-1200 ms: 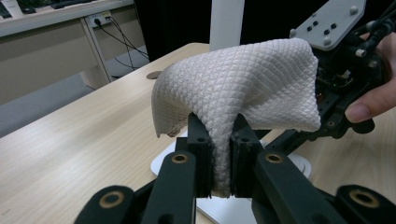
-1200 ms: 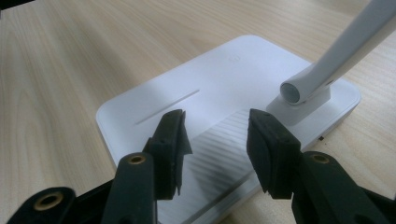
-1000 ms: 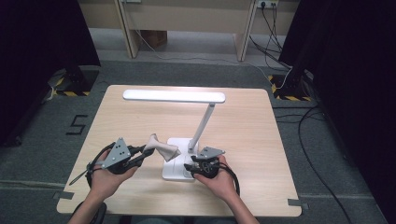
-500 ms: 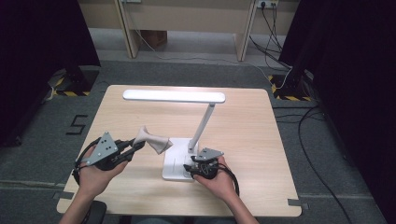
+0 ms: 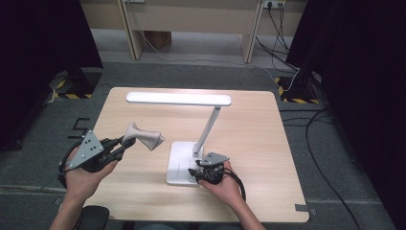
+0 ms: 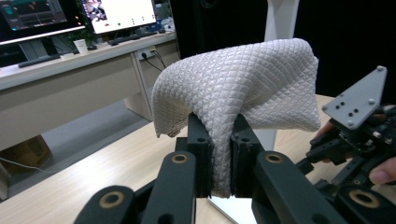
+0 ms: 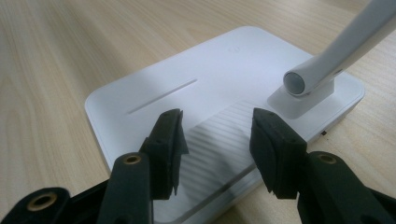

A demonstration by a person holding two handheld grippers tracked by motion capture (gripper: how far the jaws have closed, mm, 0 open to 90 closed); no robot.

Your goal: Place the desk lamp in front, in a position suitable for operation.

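Observation:
A white desk lamp stands mid-table, its flat base [image 5: 178,158] near the front and its long head [image 5: 178,99] lit above. My left gripper [image 5: 125,143] is shut on a pale quilted cloth [image 5: 146,137] and holds it above the table, left of the base. In the left gripper view the cloth [image 6: 243,84] is pinched between the jaws of my left gripper [image 6: 219,135] and drapes over them. My right gripper [image 5: 195,173] rests at the base's front right corner. In its own view my right gripper [image 7: 217,119] is open over the ribbed part of the base [image 7: 154,93].
The lamp's slanted stem [image 5: 207,128] rises from the base just behind my right gripper. The wooden table [image 5: 268,143] has bare room on its right and far sides. Cables [image 5: 306,120] lie on the floor to the right.
My left hand has carried the cloth up and to the left, away from the lamp base. The right hand has stayed by the base.

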